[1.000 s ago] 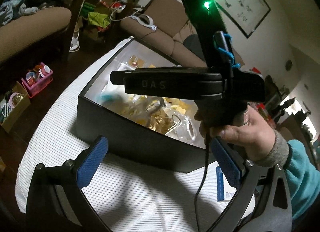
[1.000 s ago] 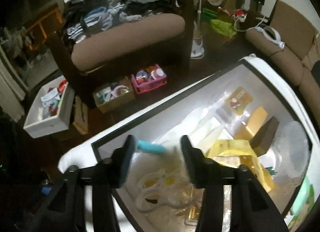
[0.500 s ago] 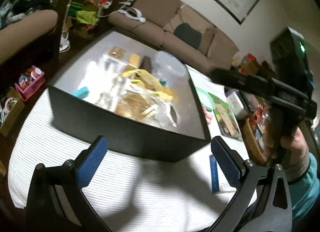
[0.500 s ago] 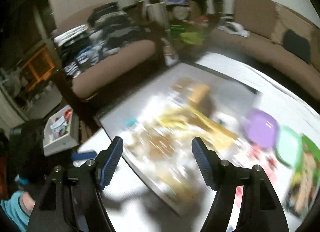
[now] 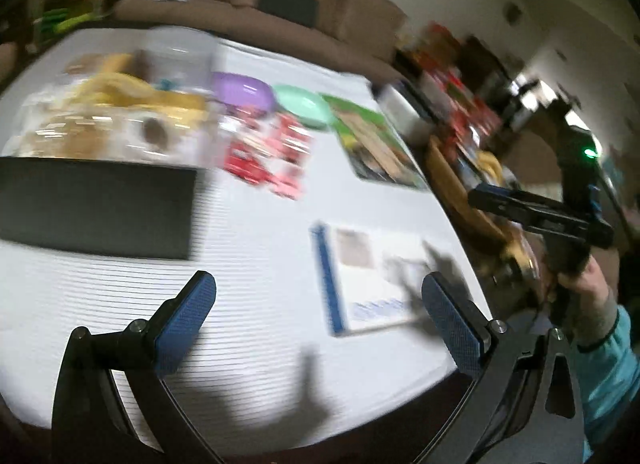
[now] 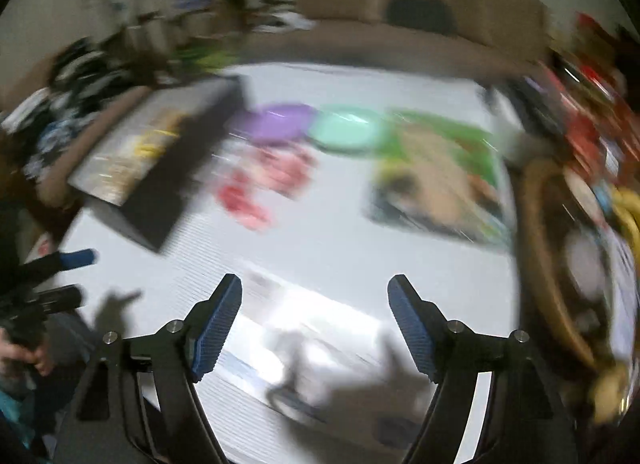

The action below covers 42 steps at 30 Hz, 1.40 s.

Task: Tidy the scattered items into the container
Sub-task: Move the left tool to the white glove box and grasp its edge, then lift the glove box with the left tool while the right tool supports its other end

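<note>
Motion blur smears both wrist views. Left gripper (image 5: 316,318) has its blue-padded fingers spread wide with nothing between them, hovering above the white ribbed tablecloth (image 5: 256,248). Right gripper (image 6: 314,326) is likewise spread wide and empty, over a glossy white booklet with a blue spine (image 6: 304,328).

Black rectangular open-topped container (image 5: 96,211) sits at 10 o'clock in the left view, filled with yellow and clear packaging, details blurred. Same container (image 6: 172,191) lies at 10 o'clock in the right view.

Scattered red-and-white packets (image 5: 268,155) lie just beside the container's right end, at 12 o'clock. Beyond them: purple round lid (image 5: 242,89), touching or overlapping a mint-green round lid (image 5: 304,103); cannot tell which. Green printed sheet (image 5: 376,147) lies flat at 1 o'clock. Booklet (image 5: 368,276) rests near the table edge.
</note>
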Tool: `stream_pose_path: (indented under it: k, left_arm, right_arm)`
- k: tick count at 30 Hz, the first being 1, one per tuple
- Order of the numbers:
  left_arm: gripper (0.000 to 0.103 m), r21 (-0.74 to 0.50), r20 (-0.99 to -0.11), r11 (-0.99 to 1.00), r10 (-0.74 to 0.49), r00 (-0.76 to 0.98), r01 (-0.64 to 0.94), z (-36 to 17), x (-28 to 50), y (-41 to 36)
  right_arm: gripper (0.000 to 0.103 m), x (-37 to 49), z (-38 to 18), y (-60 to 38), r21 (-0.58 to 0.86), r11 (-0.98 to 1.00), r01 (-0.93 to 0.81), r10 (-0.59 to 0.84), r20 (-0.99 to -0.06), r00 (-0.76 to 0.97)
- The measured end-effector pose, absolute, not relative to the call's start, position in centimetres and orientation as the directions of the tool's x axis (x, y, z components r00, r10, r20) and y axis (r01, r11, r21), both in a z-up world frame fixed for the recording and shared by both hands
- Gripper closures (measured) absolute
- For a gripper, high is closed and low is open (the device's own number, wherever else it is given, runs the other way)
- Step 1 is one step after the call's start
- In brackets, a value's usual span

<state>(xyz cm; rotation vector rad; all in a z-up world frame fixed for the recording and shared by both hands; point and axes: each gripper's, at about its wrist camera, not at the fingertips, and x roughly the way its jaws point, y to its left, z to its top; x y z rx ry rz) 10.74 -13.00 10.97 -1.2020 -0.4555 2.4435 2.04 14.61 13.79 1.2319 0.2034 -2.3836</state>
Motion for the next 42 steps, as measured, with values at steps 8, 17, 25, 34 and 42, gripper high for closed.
stream_pose_path:
  k: [8, 17, 25, 34, 42]
  left_arm:
    - [0.000, -0.290, -0.782, -0.868, 0.457, -0.423, -0.402, 7.1, 10.7, -2.9]
    - [0.000, -0.255, -0.850, -0.919, 0.362, -0.383, -0.300, 5.1, 6.5, 0.6]
    - [0.000, -0.017, -0.908, -0.952, 0.143, -0.393, -0.306, 3.6, 4.6, 4.6]
    - [0.000, -0.052, -0.926, -0.987, 0.105, -0.362, -0.153, 1.6, 3.6, 2.4]
    - [0.001, -0.127, -0.917, -0.983, 0.168, -0.362, -0.134, 1.6, 4.4, 0.9]
  right_arm:
    - [0.024, 3.5, 9.0, 25.2, 0.163, -0.950, 0.267, -0.272, -0.852, -0.447]
    - [0.021, 3.2, 4.9, 27.0, 0.285, -0.950, 0.125, -0.311, -0.878, -0.364]
    - [0.008, 2.2, 2.4, 21.9, 0.156, -0.978, 0.136, -0.193, -0.924, -0.330]
    - [0.003, 2.4, 1.2, 21.3, 0.098, -0.983, 0.157, -0.150, -0.920, -0.363]
    - [0.007, 2.8, 1.7, 20.8, 0.143, -0.978, 0.151, -0.190, -0.907, -0.375]
